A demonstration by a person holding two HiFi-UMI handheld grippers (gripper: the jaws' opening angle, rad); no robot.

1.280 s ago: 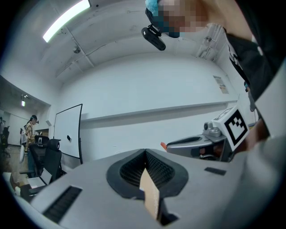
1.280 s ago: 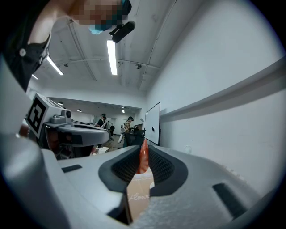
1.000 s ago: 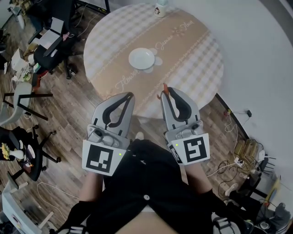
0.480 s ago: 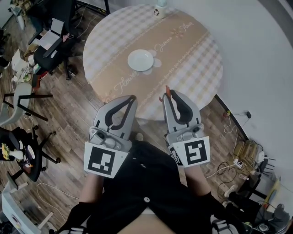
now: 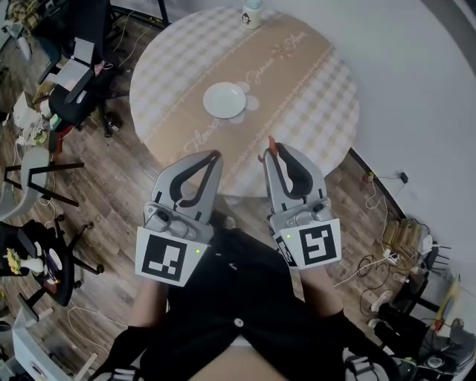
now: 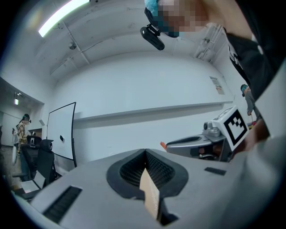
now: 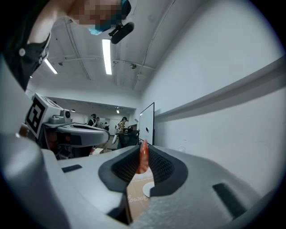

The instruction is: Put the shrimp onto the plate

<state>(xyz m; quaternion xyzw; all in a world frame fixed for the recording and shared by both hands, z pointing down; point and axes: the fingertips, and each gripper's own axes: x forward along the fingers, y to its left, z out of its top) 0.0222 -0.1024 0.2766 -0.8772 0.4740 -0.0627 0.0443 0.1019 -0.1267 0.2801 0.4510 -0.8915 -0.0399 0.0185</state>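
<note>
An orange shrimp (image 5: 269, 144) sticks out of the tips of my right gripper (image 5: 271, 151), whose jaws are shut on it; it shows as a thin orange sliver (image 7: 143, 156) in the right gripper view. A small white plate (image 5: 225, 100) lies near the middle of the round checked table (image 5: 312, 97), well ahead of both grippers. My left gripper (image 5: 213, 157) is held level beside the right one, over the table's near edge, jaws shut with nothing between them. From the left gripper view the right gripper (image 6: 201, 143) is seen to the right.
A white bottle (image 5: 252, 13) stands at the table's far edge. Office chairs (image 5: 71, 82) and clutter fill the wood floor at the left. Cables and a power strip (image 5: 390, 260) lie by the white wall at the right.
The view has shifted slightly, so the table and plate sit a bit further left and up. Both grippers keep their pose, the shrimp still clamped in the right one.
</note>
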